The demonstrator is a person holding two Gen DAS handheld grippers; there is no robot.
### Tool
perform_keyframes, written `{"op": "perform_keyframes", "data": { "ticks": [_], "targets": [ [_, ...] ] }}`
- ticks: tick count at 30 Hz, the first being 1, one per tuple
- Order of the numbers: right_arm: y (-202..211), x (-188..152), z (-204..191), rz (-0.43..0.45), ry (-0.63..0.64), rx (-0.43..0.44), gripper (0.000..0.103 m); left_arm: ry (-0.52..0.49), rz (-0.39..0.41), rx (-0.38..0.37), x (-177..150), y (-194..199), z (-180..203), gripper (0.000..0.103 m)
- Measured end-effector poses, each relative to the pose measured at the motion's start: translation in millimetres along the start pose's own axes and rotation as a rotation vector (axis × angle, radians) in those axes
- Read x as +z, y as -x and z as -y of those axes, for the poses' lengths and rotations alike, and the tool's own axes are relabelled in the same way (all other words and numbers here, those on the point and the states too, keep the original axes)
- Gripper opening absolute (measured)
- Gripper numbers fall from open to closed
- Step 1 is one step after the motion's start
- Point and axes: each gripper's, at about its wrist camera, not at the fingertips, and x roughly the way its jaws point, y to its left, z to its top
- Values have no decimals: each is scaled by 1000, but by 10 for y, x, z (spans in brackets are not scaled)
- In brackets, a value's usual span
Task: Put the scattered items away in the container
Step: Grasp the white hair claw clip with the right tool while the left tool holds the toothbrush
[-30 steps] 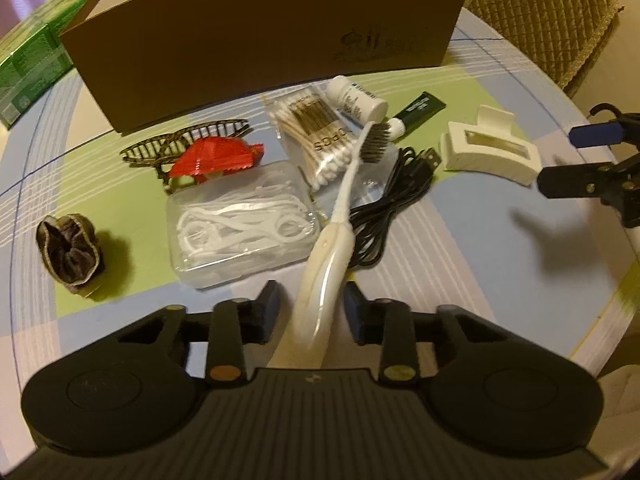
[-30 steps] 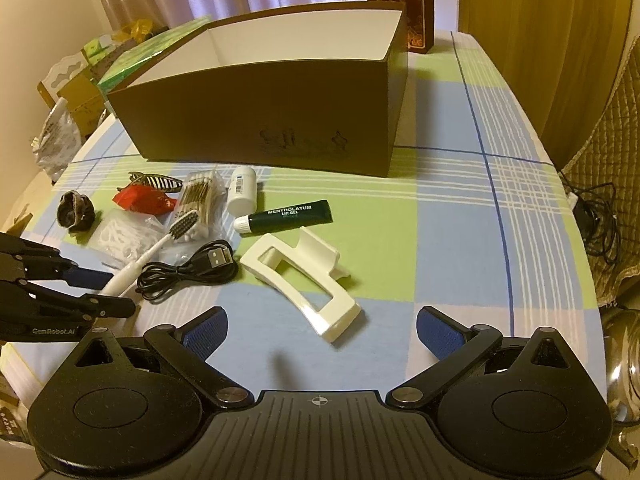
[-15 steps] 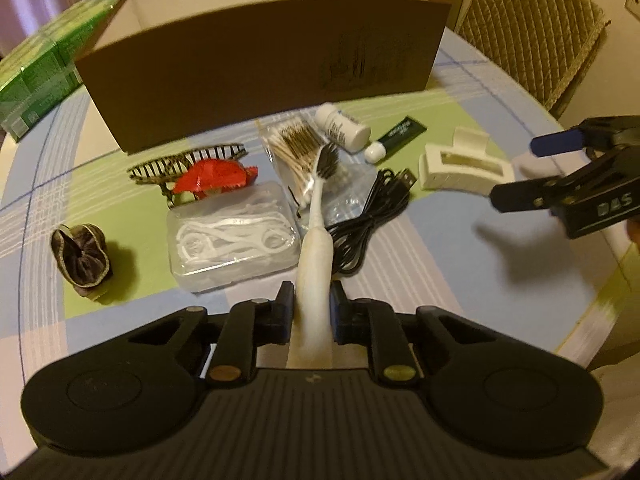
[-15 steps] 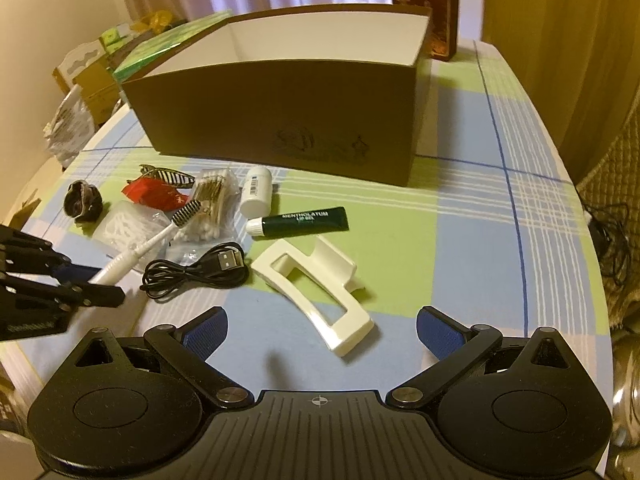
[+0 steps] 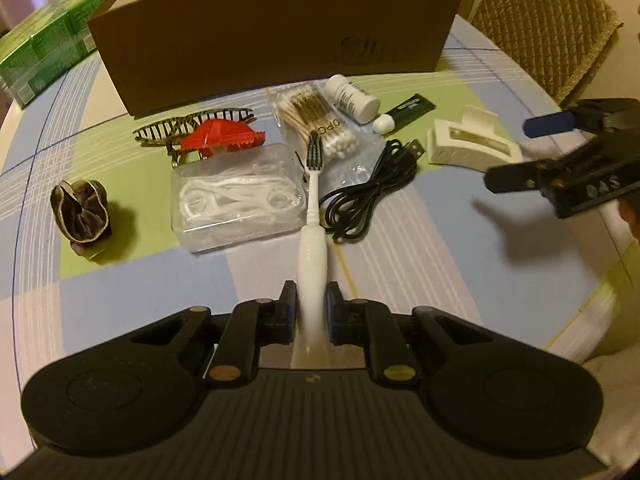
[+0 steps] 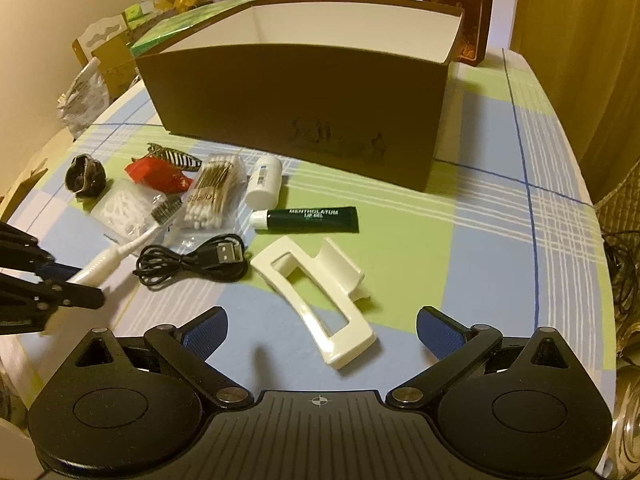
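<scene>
Left claw (image 5: 311, 307) clamped on the white toothbrush (image 5: 313, 216) at its handle end. Long axis runs straight out along the fingers, bristle head pointing away toward the brown cardboard box (image 5: 276, 36). Head sits over the cotton swab pack (image 5: 316, 120), between the clear floss-pick case (image 5: 236, 196) and the coiled black USB cable (image 5: 368, 192). Right claw (image 6: 322, 330) wide open, gripping nothing, hanging just above the desk (image 6: 500, 248) with the white hair clip (image 6: 320, 292) between its fingers. Box stands open-topped behind the clutter.
</scene>
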Motion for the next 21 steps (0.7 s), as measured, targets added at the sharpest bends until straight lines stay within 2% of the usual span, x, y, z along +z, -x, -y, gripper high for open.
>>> {"op": "perform_keyframes", "data": {
  "ticks": [5,8,14,21],
  "targets": [
    [30,-21,7,2,-2,1,103,6,8,13,62,-91,26,15],
    [39,-27,18,4,-3,-1,103,10,16,9,69,-92,17,12],
    [47,-21,20,13,11,12,103,2,65,2,48,117,46,12],
    [-7,35,-61,26,62,32,103,29,103,41,32,349,2,12]
  ]
}}
